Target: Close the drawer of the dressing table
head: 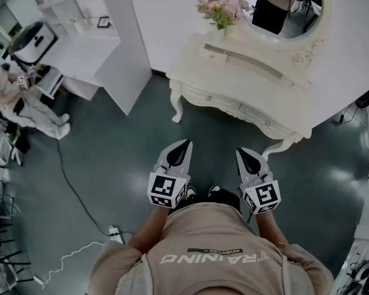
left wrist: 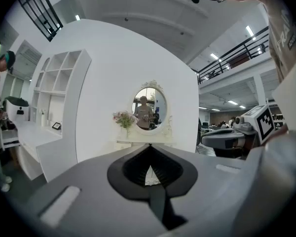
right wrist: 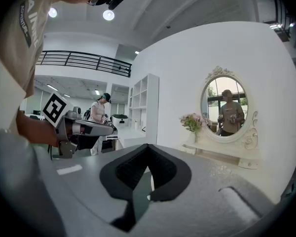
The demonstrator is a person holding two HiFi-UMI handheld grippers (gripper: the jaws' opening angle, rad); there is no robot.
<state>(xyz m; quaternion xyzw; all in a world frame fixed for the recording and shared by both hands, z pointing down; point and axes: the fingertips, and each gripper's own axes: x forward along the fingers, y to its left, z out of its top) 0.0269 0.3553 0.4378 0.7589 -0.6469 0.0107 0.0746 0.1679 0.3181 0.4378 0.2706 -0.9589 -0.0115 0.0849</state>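
The grey left tool (head: pixel 186 143) and grey right tool (head: pixel 240 152) are pinched closed on nothing and hang low by the person, because the white wooden dressing table (head: pixel 246 85) and its front drawer (head: pixel 257 117) stand well ahead of them.

Open floor (head: pixel 123 146) runs clear from near to the dressing table (head: pixel 234 85) at far right. A white partition (head: pixel 126 42) stands far left; 1 cable (head: pixel 74 186) trails near left.
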